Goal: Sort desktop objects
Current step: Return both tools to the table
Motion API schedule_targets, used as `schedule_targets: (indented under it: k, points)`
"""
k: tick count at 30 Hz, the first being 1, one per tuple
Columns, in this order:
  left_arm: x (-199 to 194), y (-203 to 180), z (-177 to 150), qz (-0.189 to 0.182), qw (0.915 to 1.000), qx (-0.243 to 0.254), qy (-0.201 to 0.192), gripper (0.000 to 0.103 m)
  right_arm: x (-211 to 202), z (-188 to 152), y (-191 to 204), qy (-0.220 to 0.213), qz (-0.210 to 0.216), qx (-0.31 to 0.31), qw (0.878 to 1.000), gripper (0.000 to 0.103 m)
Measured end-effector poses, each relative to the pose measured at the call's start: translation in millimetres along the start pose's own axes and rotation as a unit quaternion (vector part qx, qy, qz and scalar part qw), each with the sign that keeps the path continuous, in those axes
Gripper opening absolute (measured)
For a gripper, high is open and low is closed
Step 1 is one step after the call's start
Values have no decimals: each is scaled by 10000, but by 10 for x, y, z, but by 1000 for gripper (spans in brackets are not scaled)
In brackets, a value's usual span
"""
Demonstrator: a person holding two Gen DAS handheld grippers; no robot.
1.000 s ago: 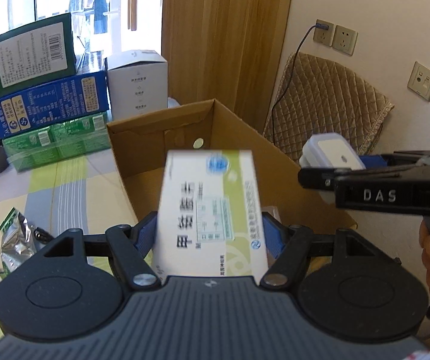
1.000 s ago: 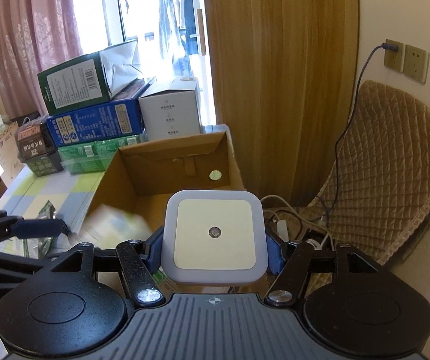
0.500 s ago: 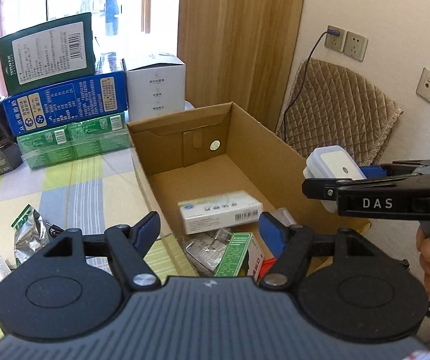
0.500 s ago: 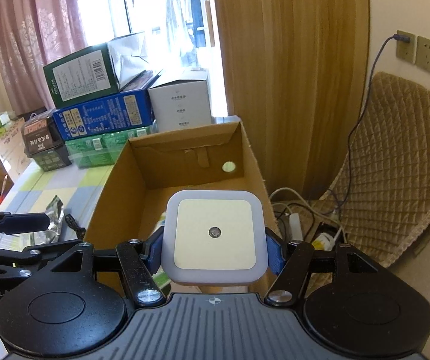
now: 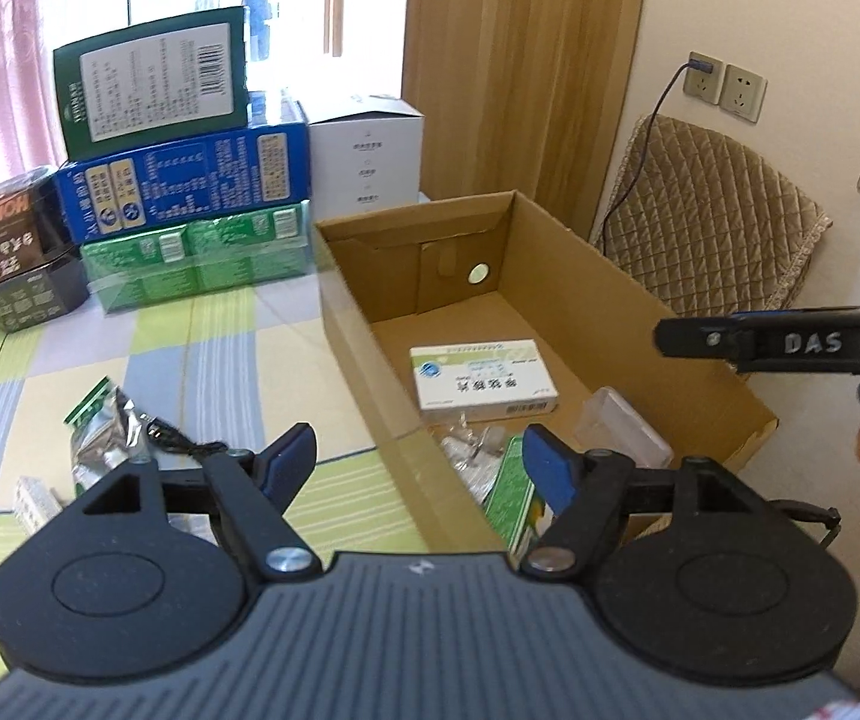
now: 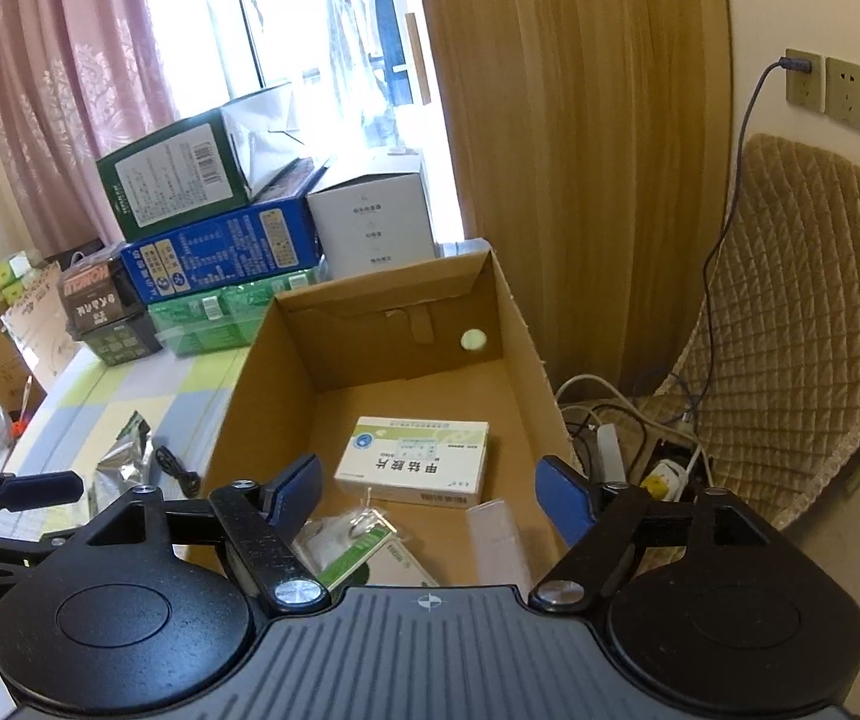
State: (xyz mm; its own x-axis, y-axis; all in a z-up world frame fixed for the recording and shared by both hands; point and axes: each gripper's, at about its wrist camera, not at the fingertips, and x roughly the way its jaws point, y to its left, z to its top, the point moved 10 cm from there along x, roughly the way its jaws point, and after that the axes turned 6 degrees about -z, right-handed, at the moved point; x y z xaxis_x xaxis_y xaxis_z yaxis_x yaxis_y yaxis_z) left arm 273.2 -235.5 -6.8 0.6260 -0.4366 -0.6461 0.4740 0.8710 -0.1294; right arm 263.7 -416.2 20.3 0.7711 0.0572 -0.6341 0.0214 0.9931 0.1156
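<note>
An open cardboard box stands on the table's right side. Inside lie a white and green medicine box, a clear plastic case, a green-edged packet and a small clear bag. My left gripper is open and empty above the box's near left wall. My right gripper is open and empty above the box's near end; it also shows in the left wrist view. The white night light is not visible.
A foil pouch and a black cable lie on the checked tablecloth left of the box. Stacked cartons stand at the back. A quilted chair and power strip are beyond the table's right edge.
My left gripper let go of the medicine box, which now lies in the cardboard box. My right gripper opened and no longer holds the white night light. Both grippers pulled back.
</note>
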Motion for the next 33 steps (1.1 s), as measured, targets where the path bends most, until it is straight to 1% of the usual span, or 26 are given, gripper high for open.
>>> schedule_targets:
  k: [6, 12, 16, 21, 23, 33]
  points:
    - [-228, 113, -107, 102, 9999, -58, -2, 75, -249, -29, 167, -82, 30, -88, 9999, 83]
    - [-548, 260, -209, 248, 9996, -123, -88, 78, -515, -86, 433, -184, 169, -216, 9995, 89]
    - [-807, 437, -328, 438, 9988, -177, -122, 80, -661, -131, 648, -262, 286, -326, 9987, 94]
    - [-1154, 764, -536, 765, 9965, -311, -146, 84, -806, -229, 996, -314, 552, -503, 9967, 101]
    - [-1286, 914, -637, 910, 9950, -381, -140, 87, -840, -279, 1153, -310, 661, -606, 9955, 101]
    - [-1809, 1554, -1148, 1478, 9861, -751, -51, 95, -956, -490, 1780, -283, 1105, -913, 9893, 101]
